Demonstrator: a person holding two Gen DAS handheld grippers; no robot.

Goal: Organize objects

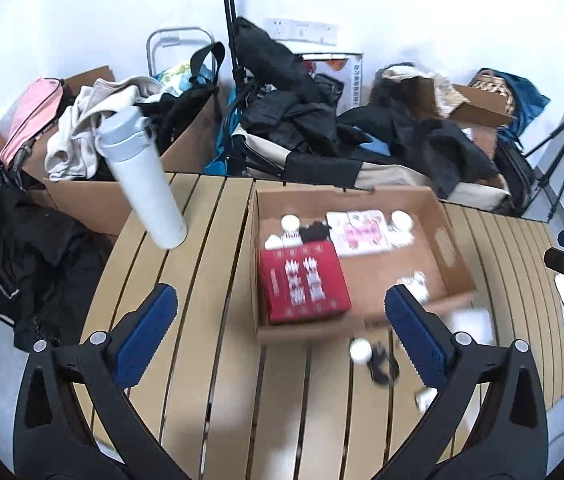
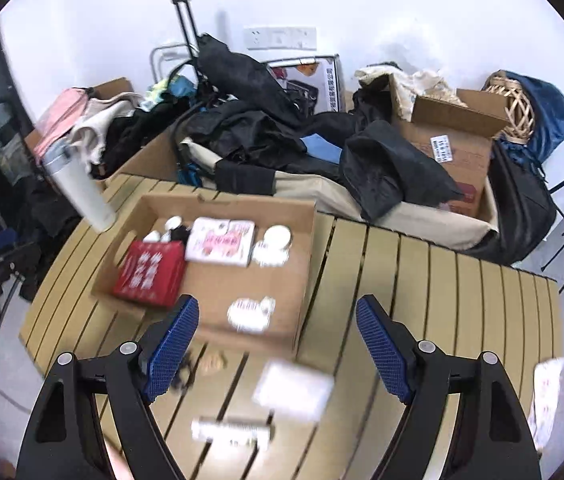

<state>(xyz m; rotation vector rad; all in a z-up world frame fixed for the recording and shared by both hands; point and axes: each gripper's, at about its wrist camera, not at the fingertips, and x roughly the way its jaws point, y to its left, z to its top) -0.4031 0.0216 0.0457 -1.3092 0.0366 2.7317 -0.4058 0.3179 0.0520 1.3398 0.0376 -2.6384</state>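
1. Looking along the left gripper (image 1: 282,336): jaws spread wide, nothing between the pads. Cardboard box (image 1: 452,240) just ahead on the slatted table (image 1: 201,280), already holding a red box (image 1: 305,285), a pink packet (image 1: 362,232) and small white jars. Probably between picks; still loose on the table near the right finger, a small white jar (image 1: 360,351) and a black tangle (image 1: 381,364).

2. Looking along the right gripper (image 2: 275,344): jaws also apart and empty. Blurred white packet (image 2: 293,390) just below the fingertips, outside the box (image 2: 306,240). Next, likely lowering onto one loose item, closing, then carrying it forward into the box.
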